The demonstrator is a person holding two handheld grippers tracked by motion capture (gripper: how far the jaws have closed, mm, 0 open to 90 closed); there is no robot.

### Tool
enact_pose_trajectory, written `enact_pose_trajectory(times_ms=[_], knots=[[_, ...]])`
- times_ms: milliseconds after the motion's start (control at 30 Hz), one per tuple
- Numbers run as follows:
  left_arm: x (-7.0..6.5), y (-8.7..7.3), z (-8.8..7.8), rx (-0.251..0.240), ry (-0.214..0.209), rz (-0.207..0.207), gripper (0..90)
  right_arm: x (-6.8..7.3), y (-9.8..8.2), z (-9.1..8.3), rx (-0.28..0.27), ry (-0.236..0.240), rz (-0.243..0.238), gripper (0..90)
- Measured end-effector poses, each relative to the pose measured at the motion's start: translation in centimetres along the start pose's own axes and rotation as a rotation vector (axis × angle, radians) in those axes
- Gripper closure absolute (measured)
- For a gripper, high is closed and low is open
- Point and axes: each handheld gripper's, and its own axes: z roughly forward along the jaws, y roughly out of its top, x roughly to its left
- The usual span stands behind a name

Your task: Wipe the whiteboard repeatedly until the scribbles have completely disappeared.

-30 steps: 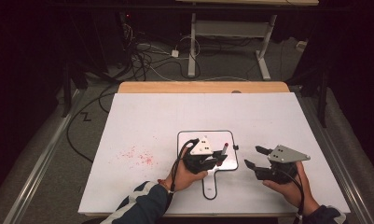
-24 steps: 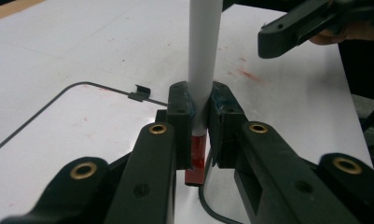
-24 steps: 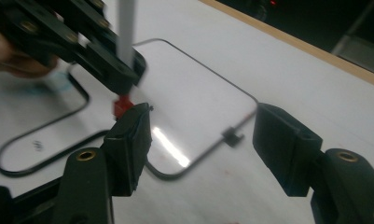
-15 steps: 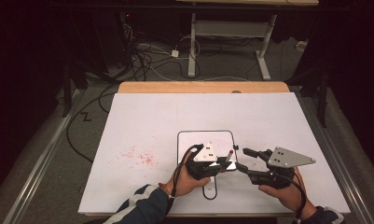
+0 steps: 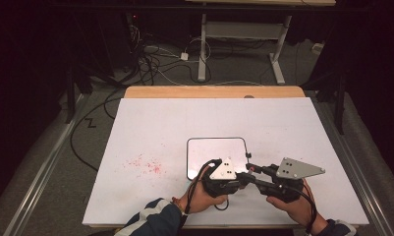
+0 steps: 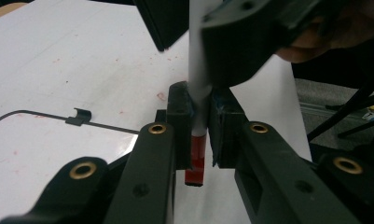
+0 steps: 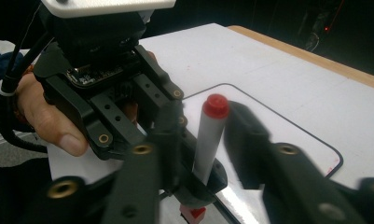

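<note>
two hand-held grippers, left hand-held gripper [image 6: 201,135] clamping marker [image 6: 198,88]

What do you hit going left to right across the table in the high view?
Red marks → left gripper → right gripper, its body further right in the person's right hand.

Matt white worktop [image 5: 160,128] with red smudges, bare wood strip at its far edge, glossy whiteboard [image 5: 209,150] catching glare, smooth white plastic marker [image 7: 208,140], matt black plastic left gripper [image 6: 198,140] with brass-coloured rivets
</note>
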Motion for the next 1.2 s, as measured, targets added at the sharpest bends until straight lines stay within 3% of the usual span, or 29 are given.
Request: enact_pose_trajectory(times_ms=[33, 67, 133, 167, 233, 300, 367, 400, 467, 567, 733, 800, 867, 933, 1000, 1033, 1200], knots=[[-0.1, 0.0, 0.0, -0.004, -0.006, 0.001, 78.1, 0.1, 0.0, -0.1, -0.005, 0.004, 0.0, 80.1], [-0.1, 0.1, 0.0, 0.0, 0.001, 0.003, 77.7, 0.1, 0.1, -0.2, -0.009, -0.005, -0.004, 80.4], [-0.4, 0.1, -0.3, 0.017, 0.045, 0.008, 65.5, 0.0, 0.2, -0.5, -0.021, 0.007, 0.006, 80.5], [-0.4, 0.1, -0.8, 0.014, 0.051, 0.012, 63.8, 0.0, 0.3, -0.7, -0.027, -0.002, 0.011, 80.5], [-0.6, 0.1, -2.3, 0.045, 0.12, 0.068, 50.6, -0.4, 0.5, -1.2, -0.031, -0.017, 0.036, 80.5], [-0.3, -0.3, -4.3, 0.068, 0.154, 0.074, 38.2, -0.9, 0.6, -1.5, -0.026, -0.045, 0.052, 80.5], [-0.1, -1.4, -6.5, 0.086, 0.224, 0.081, 34.3, -1.4, 0.6, -1.7, -0.017, -0.054, 0.074, 80.5], [0.1, -2.1, -7.5, 0.088, 0.258, 0.065, 26.0, -1.9, 0.6, -1.7, 0.006, -0.067, 0.092, 80.5], [0.4, -3.7, -9.6, 0.101, 0.325, 0.048, 24.5, -2.1, 0.6, -1.6, 0.017, -0.068, 0.107, 80.5], [1.2, -5.8, -12.3, 0.104, 0.382, -0.008, 21.5, -2.8, 0.6, -1.2, 0.054, -0.087, 0.123, 80.5], [2.1, -8.5, -15.4, 0.168, 0.513, -0.067, 20.7, -4.5, 0.7, -0.1, 0.143, -0.112, 0.156, 80.5], [2.2, -9.3, -16.4, 0.146, 0.521, -0.129, 20.7, -5.5, 0.6, 0.5, 0.177, -0.109, 0.181, 80.5], [2.1, -9.9, -17.2, 0.144, 0.54, -0.149, 21.0, -6.2, 0.5, 1.2, 0.198, -0.117, 0.199, 80.5], [2.1, -10.6, -17.8, 0.133, 0.533, -0.189, 20.8, -7.0, 0.3, 1.9, 0.212, -0.088, 0.24, 80.5], [2.1, -10.9, -18.0, 0.157, 0.548, -0.181, 21.6, -7.5, 0.2, 2.5, 0.216, -0.101, 0.25, 80.6], [2.1, -11.0, -18.0, 0.154, 0.549, -0.184, 21.6, -7.8, 0.2, 2.8, 0.214, -0.084, 0.257, 80.5], [2.3, -11.0, -17.6, 0.163, 0.544, -0.179, 21.2, -9.2, 0.1, 4.2, 0.199, -0.096, 0.303, 80.5]])
